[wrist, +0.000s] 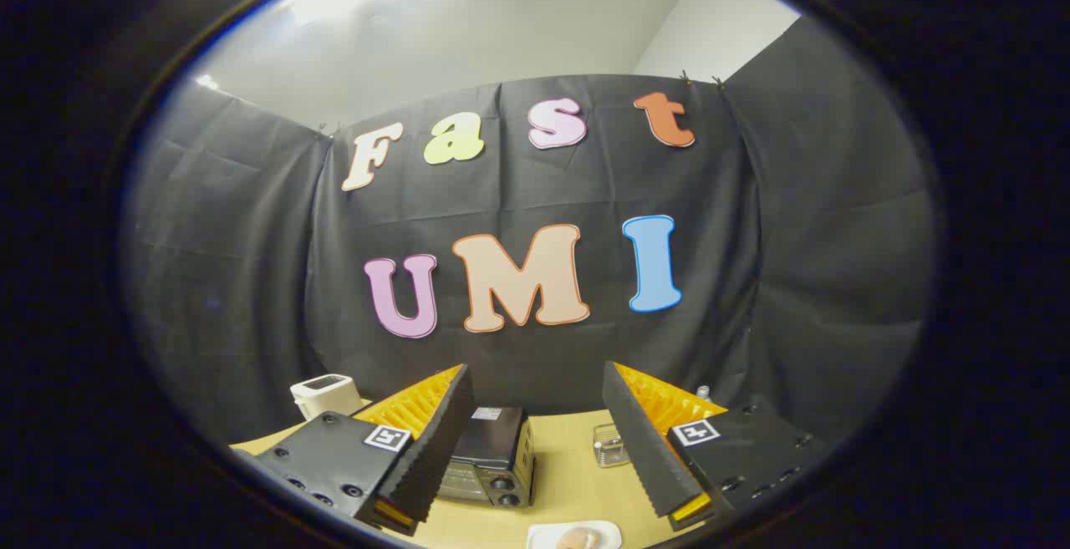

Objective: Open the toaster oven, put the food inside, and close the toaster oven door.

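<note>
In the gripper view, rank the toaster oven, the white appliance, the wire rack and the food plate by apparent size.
1. Toaster oven, between the open gripper fingers.
2. White appliance.
3. White plate of food, partly cut off, so unsure.
4. Wire rack, roughly alike to the plate.

Your tan wooden table [568, 482] carries a black toaster oven [493, 457], a white plate [552, 536], a small metal rack [610, 446] — and a white box-shaped appliance [324, 393].

Tongs [535, 415] spread wide apart, fingers [435, 440] gripping nothing, raised above table.
</note>
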Demonstrator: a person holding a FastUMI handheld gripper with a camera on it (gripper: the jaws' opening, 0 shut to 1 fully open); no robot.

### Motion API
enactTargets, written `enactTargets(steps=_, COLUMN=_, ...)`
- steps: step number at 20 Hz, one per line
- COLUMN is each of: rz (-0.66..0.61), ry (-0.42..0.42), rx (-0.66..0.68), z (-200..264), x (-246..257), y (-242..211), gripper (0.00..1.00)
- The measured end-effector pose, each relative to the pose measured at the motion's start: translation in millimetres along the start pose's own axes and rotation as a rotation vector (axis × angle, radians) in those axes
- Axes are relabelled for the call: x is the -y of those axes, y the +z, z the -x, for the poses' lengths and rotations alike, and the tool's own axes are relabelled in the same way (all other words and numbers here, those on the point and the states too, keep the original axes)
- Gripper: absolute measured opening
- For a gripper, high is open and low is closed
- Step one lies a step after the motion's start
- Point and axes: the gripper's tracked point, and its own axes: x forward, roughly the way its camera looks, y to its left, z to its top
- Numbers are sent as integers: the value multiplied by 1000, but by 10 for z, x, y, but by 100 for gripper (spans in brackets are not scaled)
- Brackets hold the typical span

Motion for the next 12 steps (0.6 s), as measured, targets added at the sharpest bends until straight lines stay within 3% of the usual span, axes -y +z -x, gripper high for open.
enactTargets(steps=12, rz=28, ry=-3, rx=10, z=126, x=-80, y=72, gripper=97)
